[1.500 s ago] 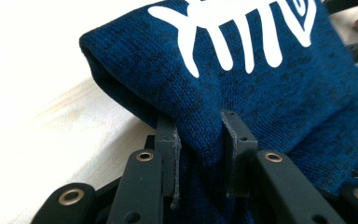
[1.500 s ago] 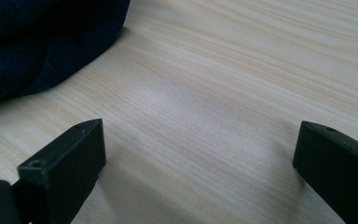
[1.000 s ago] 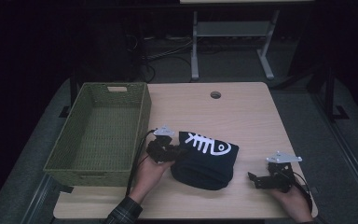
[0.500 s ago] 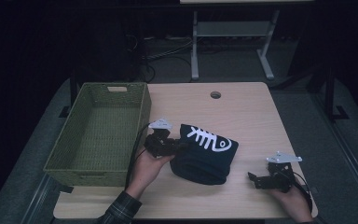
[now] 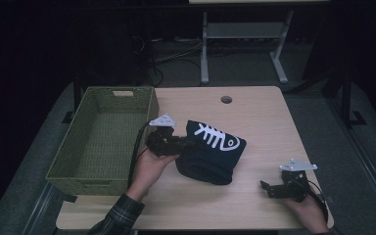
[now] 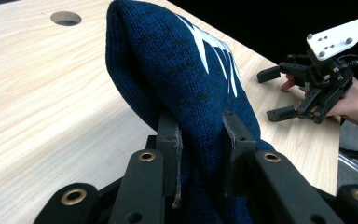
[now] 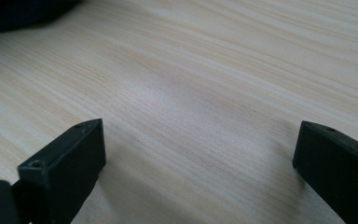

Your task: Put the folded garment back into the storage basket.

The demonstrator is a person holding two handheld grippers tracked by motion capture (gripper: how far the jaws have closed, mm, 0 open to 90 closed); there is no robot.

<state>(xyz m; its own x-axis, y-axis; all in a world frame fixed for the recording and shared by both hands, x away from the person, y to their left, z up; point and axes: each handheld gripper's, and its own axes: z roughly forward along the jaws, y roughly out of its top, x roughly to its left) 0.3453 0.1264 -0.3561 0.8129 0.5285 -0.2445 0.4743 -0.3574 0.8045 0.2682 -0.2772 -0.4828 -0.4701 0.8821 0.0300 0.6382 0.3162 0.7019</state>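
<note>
Surface of pale wood, bare but for 1 cable hole at the far edge. Basket along its left side, green, woven, nothing inside. Knit just right of the basket, near the middle of the surface: dark blue, folded thick, white fishbone on top. Near end up in the left gripper, far end apparently resting on the wood.

Soft and limp by the look of it, probably light for its bulk; no stiffness to carry its own shape, so likely to sag and unfold from any single hold. Coarse yarn, so little risk of slipping, and nothing fragile about it. Best taken across a thick fold, deep enough to catch every layer, not by 1 loose edge. Could snag on the basket rim if carried low.

Left fingers clenched on a bunched fold of the knit, 1 pad on each side, fabric bulging above and between them. Grip sits near 1 end, so expect the rest to hang and drag.

Right gripper low at the front right corner, well apart from the knit. Its 2 fingers spread wide over bare wood, grasping nothing.
</note>
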